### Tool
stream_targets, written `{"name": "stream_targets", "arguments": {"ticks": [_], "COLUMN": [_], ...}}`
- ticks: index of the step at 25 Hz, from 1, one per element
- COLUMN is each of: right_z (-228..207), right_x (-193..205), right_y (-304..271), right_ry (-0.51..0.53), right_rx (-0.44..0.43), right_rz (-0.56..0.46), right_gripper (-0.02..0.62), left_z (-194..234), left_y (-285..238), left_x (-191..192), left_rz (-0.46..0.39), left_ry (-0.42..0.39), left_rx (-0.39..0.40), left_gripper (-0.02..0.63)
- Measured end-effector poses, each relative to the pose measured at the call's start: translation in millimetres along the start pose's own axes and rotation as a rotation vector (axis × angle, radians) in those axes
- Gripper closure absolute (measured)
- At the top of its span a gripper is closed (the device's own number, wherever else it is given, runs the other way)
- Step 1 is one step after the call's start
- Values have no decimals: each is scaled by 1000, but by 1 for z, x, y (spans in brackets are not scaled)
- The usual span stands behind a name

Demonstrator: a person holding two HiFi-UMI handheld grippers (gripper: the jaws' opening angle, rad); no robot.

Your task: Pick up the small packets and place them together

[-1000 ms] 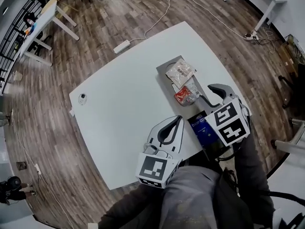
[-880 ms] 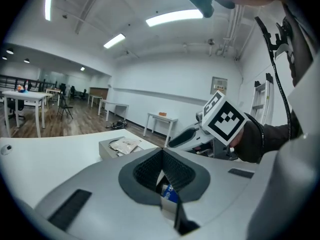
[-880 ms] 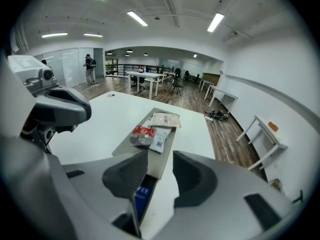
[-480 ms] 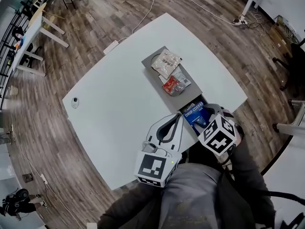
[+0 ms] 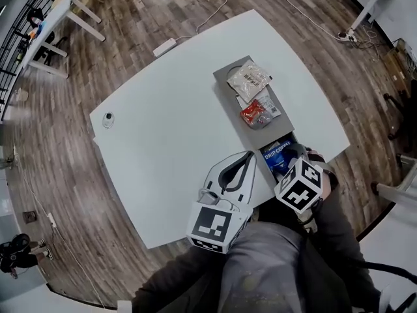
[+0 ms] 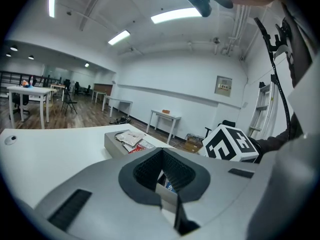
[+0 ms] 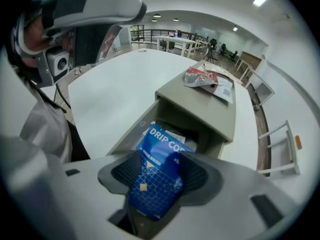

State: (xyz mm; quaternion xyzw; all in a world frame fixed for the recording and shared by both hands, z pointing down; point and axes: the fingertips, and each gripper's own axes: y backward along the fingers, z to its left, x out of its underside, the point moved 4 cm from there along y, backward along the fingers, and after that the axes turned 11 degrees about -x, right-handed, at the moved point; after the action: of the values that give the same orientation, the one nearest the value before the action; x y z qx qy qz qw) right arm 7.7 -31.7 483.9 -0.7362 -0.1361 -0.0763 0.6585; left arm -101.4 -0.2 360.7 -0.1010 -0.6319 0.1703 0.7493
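The blue glossy foil drip-coffee packet (image 7: 156,156) is sitting in the open drawer (image 7: 131,133) of the grey box (image 5: 227,87) on the white counter (image 5: 169,122). It is lying between the jaws of the right gripper (image 7: 160,181), which have just been opening wide and are not pressing it. It is judged light, thin, pliable and slick, so gripping across a sealed edge is advisable. The left gripper (image 6: 167,181) is idling closed and empty.

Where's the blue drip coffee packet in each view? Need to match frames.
Head view: blue drip coffee packet lower right, in the grey box's open drawer.
Left gripper view: low centre, only a blue sliver, probably it.
Right gripper view: bottom centre, between the right gripper's jaws, which have just been opening; pads not pressing it.
Shared landmark: red packet atop the grey box.
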Motion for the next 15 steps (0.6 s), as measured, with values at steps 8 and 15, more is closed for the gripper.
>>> {"name": "stream_targets", "arguments": {"ticks": [8, 15], "right_z": [6, 19], "right_x": [-2, 1], "right_y": [7, 35], "right_ry": [5, -30], "right_rx": [5, 60], "right_rz": [-78, -181], "right_gripper": [509, 543], "left_z": [-2, -15], "left_y": [3, 17], "left_x": [-5, -11], "left_rz": [-14, -51], "left_ry": [3, -30], "left_rx": [-6, 21], "left_gripper": [603, 603]}}
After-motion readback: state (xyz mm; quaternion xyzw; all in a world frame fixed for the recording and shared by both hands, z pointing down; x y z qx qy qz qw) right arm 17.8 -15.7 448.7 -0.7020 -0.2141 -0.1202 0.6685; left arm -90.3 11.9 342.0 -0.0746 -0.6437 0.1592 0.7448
